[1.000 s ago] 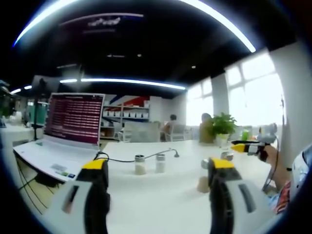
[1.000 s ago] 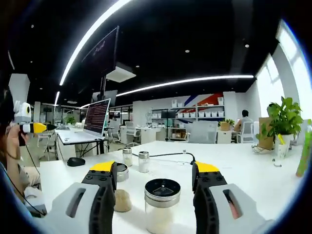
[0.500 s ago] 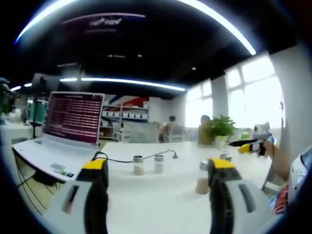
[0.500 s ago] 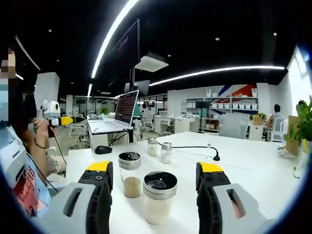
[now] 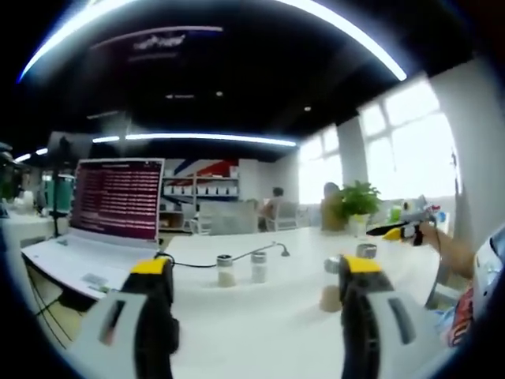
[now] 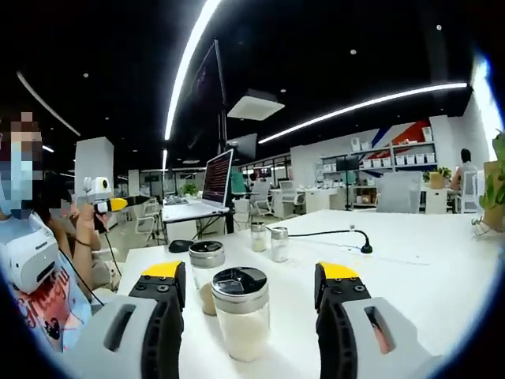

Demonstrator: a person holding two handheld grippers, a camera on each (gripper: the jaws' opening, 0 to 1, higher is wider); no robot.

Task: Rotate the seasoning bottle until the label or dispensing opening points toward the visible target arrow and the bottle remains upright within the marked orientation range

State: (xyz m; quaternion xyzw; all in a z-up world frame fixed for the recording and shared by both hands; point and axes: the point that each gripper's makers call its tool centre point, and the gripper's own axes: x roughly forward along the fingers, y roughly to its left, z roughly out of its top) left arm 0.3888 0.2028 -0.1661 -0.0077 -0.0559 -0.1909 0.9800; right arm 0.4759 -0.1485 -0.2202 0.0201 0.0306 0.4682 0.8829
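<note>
Swinging right gripper view leftward versus half-second back; jaws spread, bracketing upright seasoning bottle on white table, not yet clamped. Left gripper spread, idle. Rotation pending.

Brown-filled glass seasoning bottle with silver cap, partly hidden behind the left gripper's right jaw in the left gripper view; in the right gripper view the same bottle stands half covered by the pale-filled glass seasoning bottle with black-topped metal lid; labels and openings on the two small distant glass shakers too small to tell; red-lit laptop screen text blurred.
</note>
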